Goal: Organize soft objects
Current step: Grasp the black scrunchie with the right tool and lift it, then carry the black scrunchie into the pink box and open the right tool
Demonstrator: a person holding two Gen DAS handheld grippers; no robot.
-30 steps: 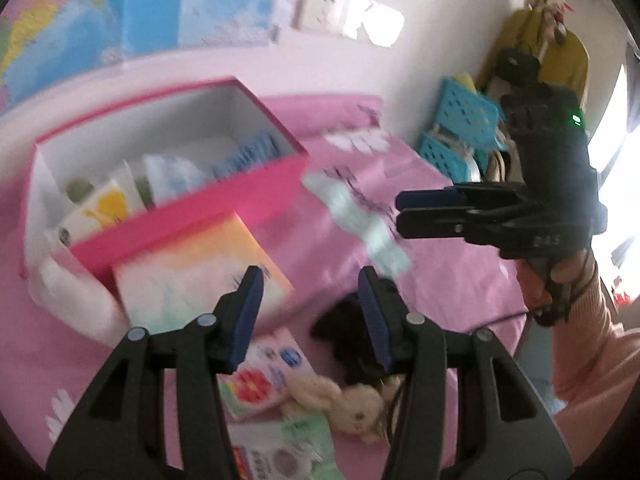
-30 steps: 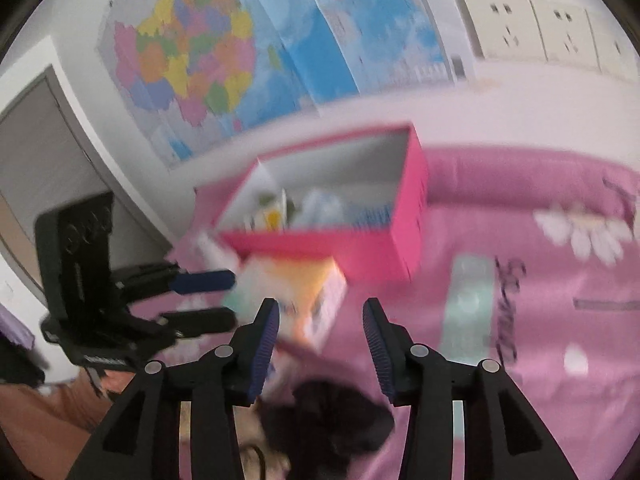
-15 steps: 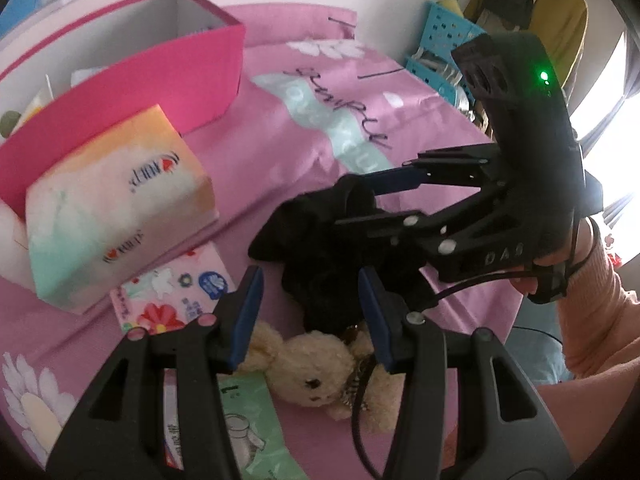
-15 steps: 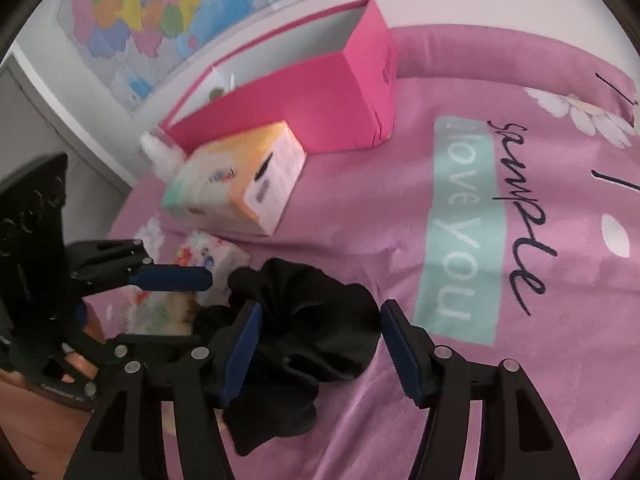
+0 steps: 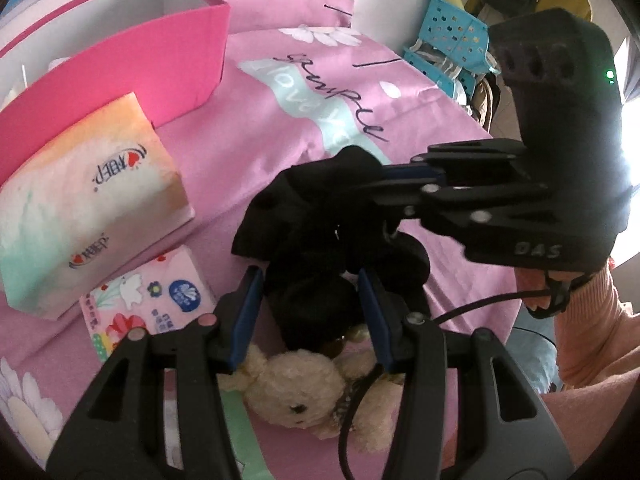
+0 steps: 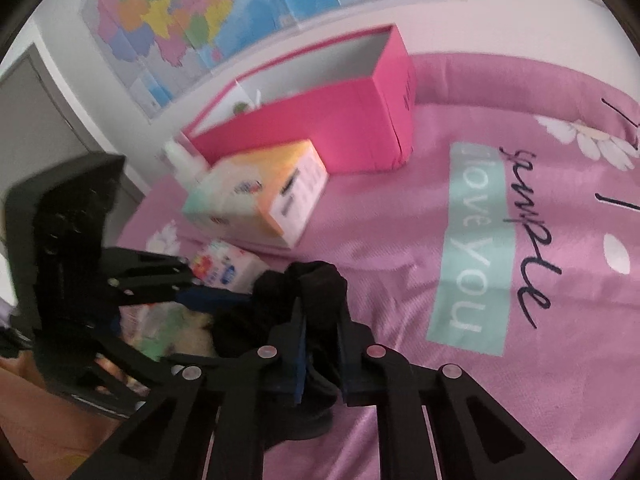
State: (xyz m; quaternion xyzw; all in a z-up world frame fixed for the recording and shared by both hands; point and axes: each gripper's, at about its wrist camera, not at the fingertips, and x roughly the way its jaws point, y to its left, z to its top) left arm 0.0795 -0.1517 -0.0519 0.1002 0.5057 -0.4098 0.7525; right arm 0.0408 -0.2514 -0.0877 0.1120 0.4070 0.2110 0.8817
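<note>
A black scrunchie lies bunched on the pink bedsheet. My right gripper is shut on the black scrunchie; it also shows in the left wrist view, coming in from the right. My left gripper is open, its jaws on either side of the scrunchie's near part, just above a cream teddy bear. A pink open box stands at the back left, also in the right wrist view.
A large tissue pack lies in front of the box, with a small floral tissue pack and a green packet nearer me. Blue baskets stand beyond the bed's right edge. A wall map hangs behind.
Both grippers came down from above the box to the scrunchie. The right gripper closed on it; the left moved in around its near part.
</note>
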